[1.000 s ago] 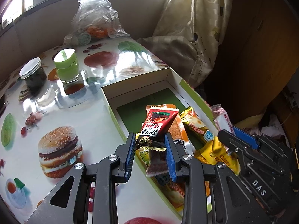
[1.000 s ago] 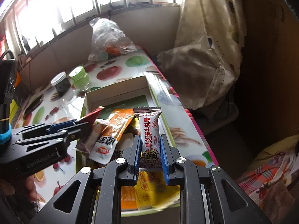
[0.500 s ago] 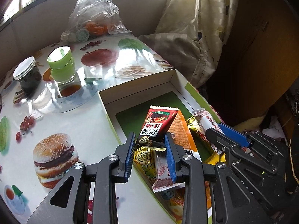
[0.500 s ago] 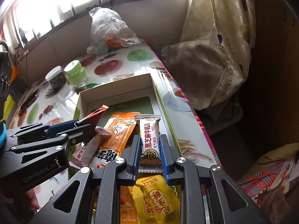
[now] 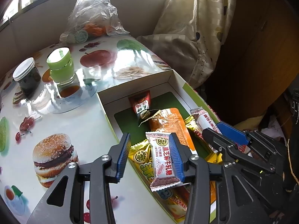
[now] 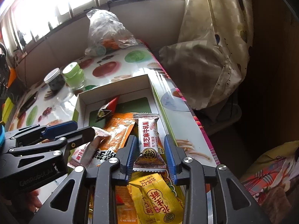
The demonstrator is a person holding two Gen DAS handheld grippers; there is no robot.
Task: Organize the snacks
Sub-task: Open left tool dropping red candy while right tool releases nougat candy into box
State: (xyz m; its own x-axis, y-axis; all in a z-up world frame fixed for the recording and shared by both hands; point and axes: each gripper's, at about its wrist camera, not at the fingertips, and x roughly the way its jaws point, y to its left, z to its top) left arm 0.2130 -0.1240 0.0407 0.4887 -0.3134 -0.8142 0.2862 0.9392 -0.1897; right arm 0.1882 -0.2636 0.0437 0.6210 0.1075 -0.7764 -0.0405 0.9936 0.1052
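An open cardboard box (image 5: pixel 138 83) (image 6: pixel 114 85) with a green floor holds several snack packets. A red-black packet (image 5: pixel 141 104) (image 6: pixel 107 108) lies at its far end, partly on an orange packet (image 5: pixel 168 125) (image 6: pixel 119 128). My left gripper (image 5: pixel 150 155) is open over the box's near left wall, with a white sesame nougat bar (image 5: pixel 162 160) between its fingers. My right gripper (image 6: pixel 150 153) is open, and a second white nougat bar (image 6: pixel 148 140) lies between its fingers on the pile. Yellow packets (image 6: pixel 158 196) lie below.
A green-lidded jar (image 5: pixel 61 65) and a white-lidded dark jar (image 5: pixel 27 78) stand left of the box. A clear plastic bag (image 5: pixel 93 15) sits at the table's far end. A cream curtain (image 5: pixel 186 37) hangs past the table's right edge (image 6: pixel 186 108).
My left gripper opened and the red-black packet dropped to the box's far end. My right gripper opened and its white nougat bar now rests on the pile.
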